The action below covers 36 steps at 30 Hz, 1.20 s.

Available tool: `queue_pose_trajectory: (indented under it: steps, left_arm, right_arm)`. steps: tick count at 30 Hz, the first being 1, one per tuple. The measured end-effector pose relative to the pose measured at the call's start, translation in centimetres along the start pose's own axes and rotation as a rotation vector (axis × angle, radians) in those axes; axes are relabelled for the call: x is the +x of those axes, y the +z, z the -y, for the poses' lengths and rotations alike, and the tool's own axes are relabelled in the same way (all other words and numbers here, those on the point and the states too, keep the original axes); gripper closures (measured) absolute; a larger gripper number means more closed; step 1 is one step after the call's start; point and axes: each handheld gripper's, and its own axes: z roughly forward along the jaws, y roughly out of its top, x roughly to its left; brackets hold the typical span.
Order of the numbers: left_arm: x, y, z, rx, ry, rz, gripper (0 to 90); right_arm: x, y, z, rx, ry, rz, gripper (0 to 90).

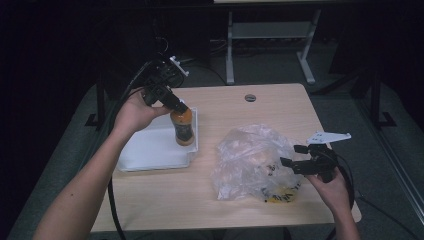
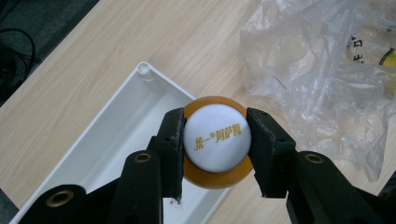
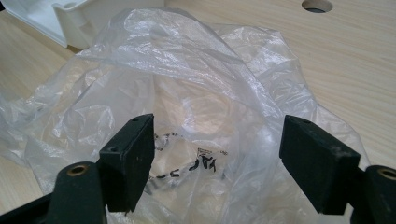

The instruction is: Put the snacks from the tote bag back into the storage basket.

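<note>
On the left side of the bench (image 1: 235,200), the left hand-held gripper (image 1: 172,102) is clamped on the white cap of an orange bottle (image 1: 183,127), which stands upright in the white tray (image 1: 150,150) near its right wall. By my reading, the bottle is out of the bag and about placed; letting go is what remains. The left forearm reaches forward, wrist bent so the jaws point down over the cap. To the right lies the crumpled clear plastic bag (image 1: 250,160), something yellow at its near edge. The right hand-held gripper (image 1: 295,155) hovers level at the bag's right edge, jaws spread wide, gripping nothing.
</note>
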Motion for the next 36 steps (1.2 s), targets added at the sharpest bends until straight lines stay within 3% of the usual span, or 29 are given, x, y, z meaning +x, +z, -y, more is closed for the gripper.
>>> queue_pose_trajectory:
  steps: [36]
  left_arm:
    - [0.2, 1.6, 0.8, 0.037, -0.003, 0.002, 59.4]
  right_arm:
    - [0.0, -0.2, 0.0, -0.005, 0.003, -0.005, 26.0]
